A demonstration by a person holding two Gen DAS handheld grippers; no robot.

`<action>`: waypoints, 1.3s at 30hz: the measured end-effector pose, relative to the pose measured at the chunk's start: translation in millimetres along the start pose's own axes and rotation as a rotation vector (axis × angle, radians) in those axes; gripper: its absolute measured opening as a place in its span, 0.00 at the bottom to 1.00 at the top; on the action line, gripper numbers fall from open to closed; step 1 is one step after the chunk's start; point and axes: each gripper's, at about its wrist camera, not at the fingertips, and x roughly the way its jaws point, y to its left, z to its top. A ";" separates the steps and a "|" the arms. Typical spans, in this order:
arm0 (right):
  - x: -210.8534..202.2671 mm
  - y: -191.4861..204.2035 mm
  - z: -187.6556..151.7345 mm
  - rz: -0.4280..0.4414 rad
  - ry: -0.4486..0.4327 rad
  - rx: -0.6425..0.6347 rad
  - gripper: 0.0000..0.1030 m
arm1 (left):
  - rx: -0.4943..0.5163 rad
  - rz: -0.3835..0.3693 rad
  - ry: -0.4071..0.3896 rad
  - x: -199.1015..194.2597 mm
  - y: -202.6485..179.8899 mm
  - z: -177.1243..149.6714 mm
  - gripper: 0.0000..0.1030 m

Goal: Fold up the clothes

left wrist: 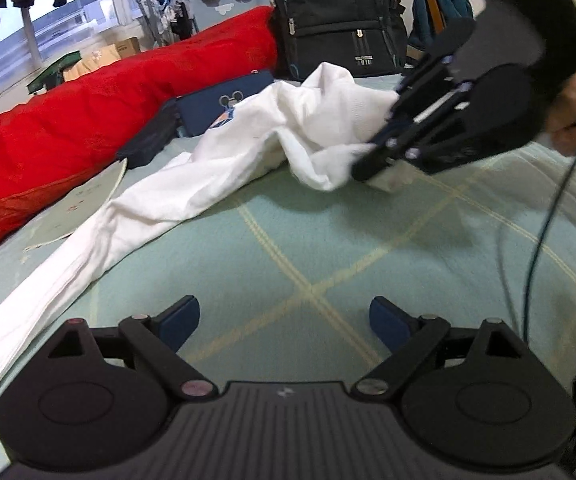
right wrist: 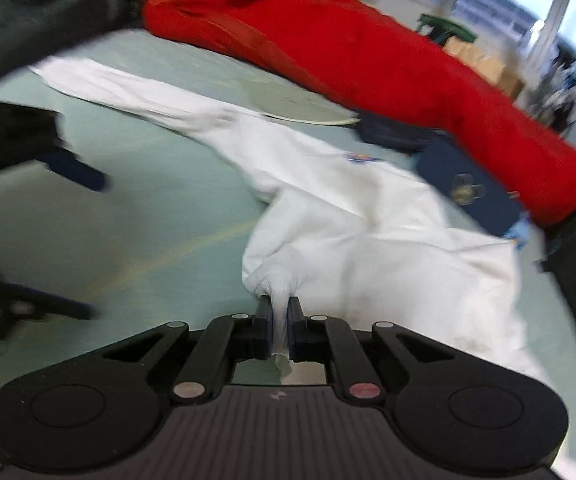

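A white long-sleeved garment (left wrist: 248,132) lies crumpled on the pale green bed cover (left wrist: 328,248), one sleeve trailing toward the near left. My right gripper (right wrist: 279,312) is shut on a bunched fold of the white garment (right wrist: 368,240), lifting it slightly; in the left wrist view the right gripper (left wrist: 372,164) reaches in from the upper right, clamped on the cloth. My left gripper (left wrist: 284,320) is open above bare bed cover, nothing between its blue pads, the sleeve just to its left. In the right wrist view the left gripper (right wrist: 44,192) appears blurred at the left edge.
A red quilt (left wrist: 108,108) runs along the far side of the bed. A dark blue case (left wrist: 224,100) and a round paper fan (left wrist: 84,208) lie beside it. A black backpack (left wrist: 336,16) stands at the back. A cable (left wrist: 536,240) hangs at the right.
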 end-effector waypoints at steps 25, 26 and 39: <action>-53.7 81.7 2.4 0.342 -0.057 0.230 0.51 | -0.051 0.079 0.005 -78.0 0.3 -39.0 0.89; -59.3 73.0 -6.6 0.326 -0.064 0.267 0.54 | -0.050 0.078 0.005 -77.6 -0.6 -38.9 0.89; -69.0 -27.1 -138.1 0.189 -0.070 0.791 0.55 | -0.018 0.034 -0.036 -84.6 -26.5 -17.3 0.89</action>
